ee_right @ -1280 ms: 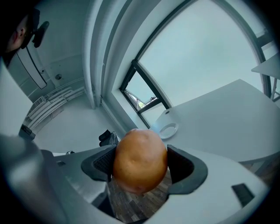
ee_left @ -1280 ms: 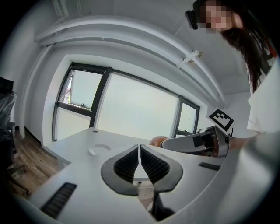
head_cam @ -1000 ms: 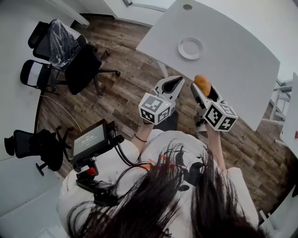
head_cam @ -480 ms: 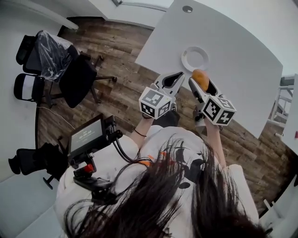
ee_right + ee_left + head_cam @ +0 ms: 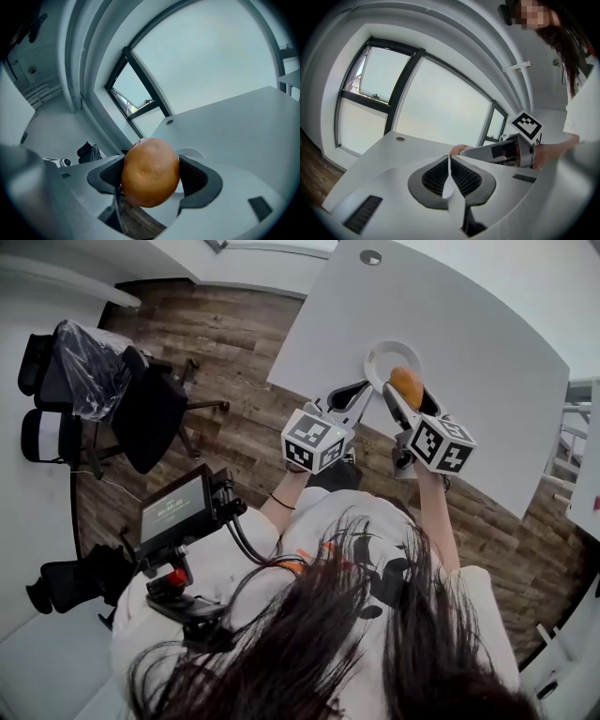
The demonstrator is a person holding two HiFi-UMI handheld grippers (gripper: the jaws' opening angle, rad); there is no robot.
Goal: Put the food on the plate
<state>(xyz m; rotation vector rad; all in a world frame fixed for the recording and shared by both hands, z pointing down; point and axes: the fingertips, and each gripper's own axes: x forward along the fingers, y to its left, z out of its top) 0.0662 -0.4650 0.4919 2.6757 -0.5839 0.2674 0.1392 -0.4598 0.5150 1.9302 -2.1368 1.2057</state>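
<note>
Grey ribbed pads of the right gripper point(image 5: 152, 161) are clamped on a rounded orange-brown piece of food point(image 5: 151, 174), 1 pad against each side, and the food bulges past the jaw tips. Just beyond it, a sliver of the white plate point(image 5: 191, 153) shows on the pale grey tabletop point(image 5: 234, 126). In the head view the right gripper point(image 5: 405, 392) carries the food point(image 5: 406, 385) at the near rim of the plate point(image 5: 378, 352); how high it is above the tabletop point(image 5: 478, 343) cannot be told.

Close on its left, the left gripper point(image 5: 363, 391) points the same way. In its own view the left gripper point(image 5: 450, 158) has its 2 jaws pressed together with nothing between them, and the food point(image 5: 459, 149) peeks out just past their tips.

Farther left, beyond the tabletop's edge, black office chairs point(image 5: 141, 413) stand on a wooden floor point(image 5: 234, 334).
</note>
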